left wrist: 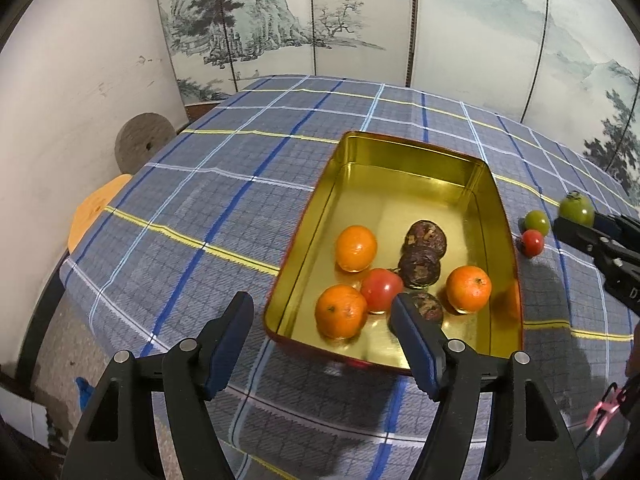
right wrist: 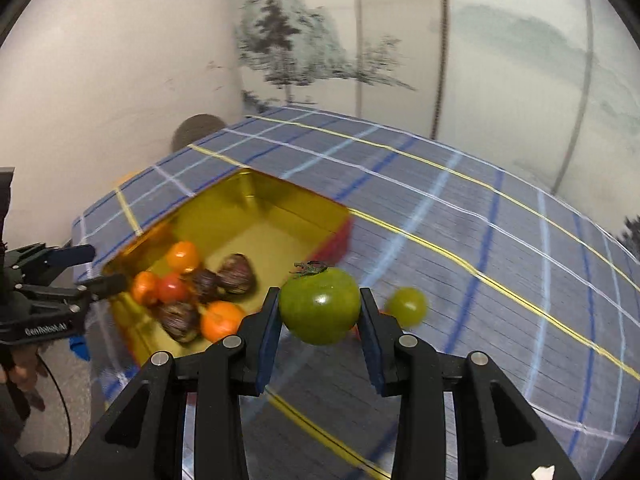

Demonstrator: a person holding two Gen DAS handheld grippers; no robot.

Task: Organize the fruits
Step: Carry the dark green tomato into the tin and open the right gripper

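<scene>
Green tomato (right wrist: pixel 319 305) pinched in the right gripper (right wrist: pixel 320 320), clear of the table (right wrist: pixel 480 240).
Smooth skin could slip before the tin (right wrist: pixel 248 192); the left gripper (left wrist: pixel 324 320) hangs spread, empty.

A rectangular gold metal tin (left wrist: pixel 400 184) sits on the blue plaid-clothed tabletop (left wrist: pixel 224 200); in its six-o'clock end lie three round orange tangerines (left wrist: pixel 356 248), a red tomato (left wrist: pixel 382 290) and three dark wrinkled fruits (left wrist: pixel 426 236). At its three o'clock, on the cloth, a small green tomato (left wrist: pixel 537 221) lies behind a small red one (left wrist: pixel 532 242)
</scene>
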